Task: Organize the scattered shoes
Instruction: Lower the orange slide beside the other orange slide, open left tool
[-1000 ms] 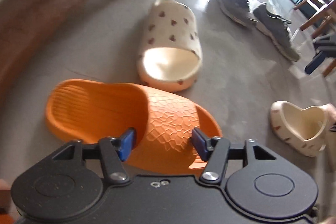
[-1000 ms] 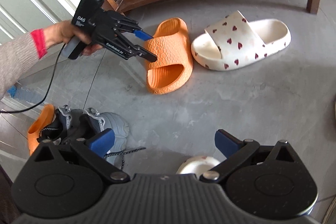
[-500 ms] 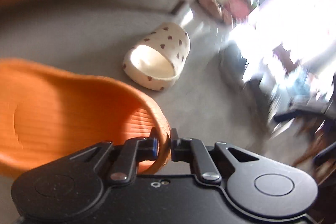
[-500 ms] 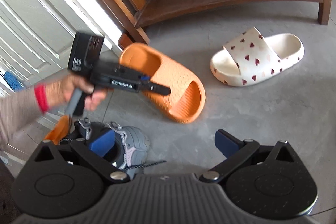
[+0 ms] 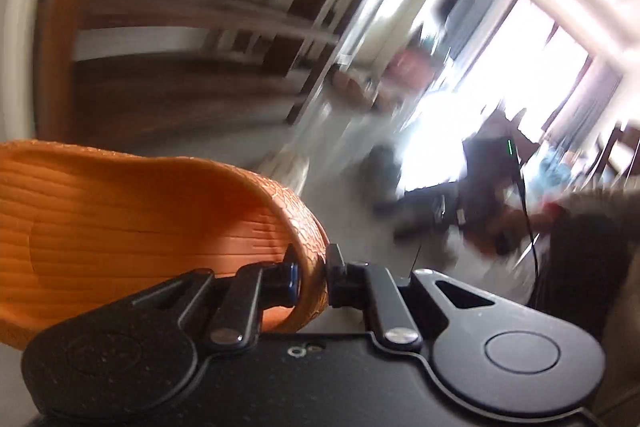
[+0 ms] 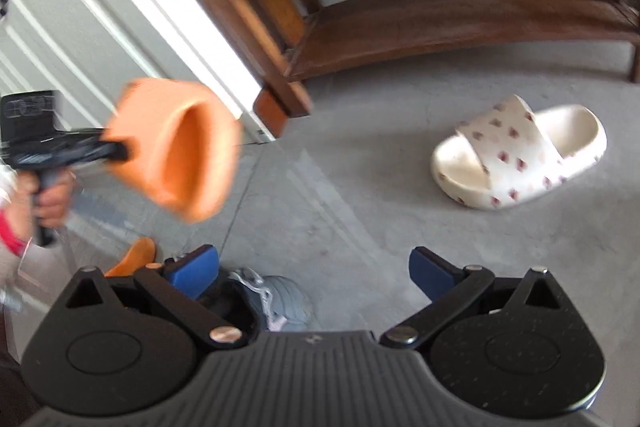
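Note:
My left gripper (image 5: 310, 273) is shut on the strap edge of an orange slipper (image 5: 120, 219) and holds it in the air, tilted. The right wrist view shows that slipper (image 6: 180, 151) lifted at the left, off the floor, held by the left gripper (image 6: 116, 151). A white slipper with red hearts (image 6: 520, 155) lies on the grey floor at the right. My right gripper (image 6: 314, 267) is open and empty, above a grey sneaker (image 6: 280, 301). A second orange slipper (image 6: 134, 257) peeks out beside the sneaker.
A dark wooden shoe rack (image 6: 460, 11) stands at the back, with its low shelf near the floor; it also fills the upper left of the left wrist view (image 5: 180, 47). A white panelled door (image 6: 80, 27) is at the left. The left wrist view is motion-blurred.
My left gripper closed on the orange slipper's strap, lifted it off the floor and swung it left and up toward the rack. The right gripper stayed open and shifted slightly.

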`<state>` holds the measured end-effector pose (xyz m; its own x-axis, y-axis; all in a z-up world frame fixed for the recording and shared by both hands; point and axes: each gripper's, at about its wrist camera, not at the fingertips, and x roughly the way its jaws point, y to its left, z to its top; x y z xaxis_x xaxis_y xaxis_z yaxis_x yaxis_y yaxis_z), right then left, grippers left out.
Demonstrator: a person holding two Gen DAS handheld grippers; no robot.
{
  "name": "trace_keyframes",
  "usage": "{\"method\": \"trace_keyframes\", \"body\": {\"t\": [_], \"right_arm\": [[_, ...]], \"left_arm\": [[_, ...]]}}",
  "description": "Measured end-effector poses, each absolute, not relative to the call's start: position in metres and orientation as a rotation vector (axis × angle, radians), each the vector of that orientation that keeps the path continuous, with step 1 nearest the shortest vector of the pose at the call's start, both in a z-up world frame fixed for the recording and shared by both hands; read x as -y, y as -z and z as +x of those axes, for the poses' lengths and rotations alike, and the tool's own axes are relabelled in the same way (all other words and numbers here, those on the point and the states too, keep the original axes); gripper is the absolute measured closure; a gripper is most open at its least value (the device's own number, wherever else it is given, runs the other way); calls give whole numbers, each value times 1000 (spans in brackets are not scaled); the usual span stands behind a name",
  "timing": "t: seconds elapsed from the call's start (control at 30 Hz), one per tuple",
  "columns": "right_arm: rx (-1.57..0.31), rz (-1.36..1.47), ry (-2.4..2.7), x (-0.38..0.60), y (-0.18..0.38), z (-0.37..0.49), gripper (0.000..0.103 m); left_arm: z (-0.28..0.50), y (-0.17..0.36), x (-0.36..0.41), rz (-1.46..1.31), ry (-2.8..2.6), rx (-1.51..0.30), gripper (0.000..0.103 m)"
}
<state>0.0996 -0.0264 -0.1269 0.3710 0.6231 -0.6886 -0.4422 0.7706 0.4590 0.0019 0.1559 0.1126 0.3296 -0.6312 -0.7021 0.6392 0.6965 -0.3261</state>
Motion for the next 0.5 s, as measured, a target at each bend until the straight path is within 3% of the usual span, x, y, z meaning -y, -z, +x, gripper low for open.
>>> {"method": "trace_keyframes", "body": {"t": [0.2, 0.33, 0.5], "right_arm": [[-966, 82, -841, -30, 123, 103, 0], [-976, 36, -887, -52, 129, 96, 0], [-1013, 20, -857, -54, 136, 89, 0]], "left_arm": [[-85, -104, -199, 388, 730, -1278, 91], [-113, -41, -198, 562, 797, -1503, 90], [-125, 49, -171, 792, 950, -1569, 88]]}}
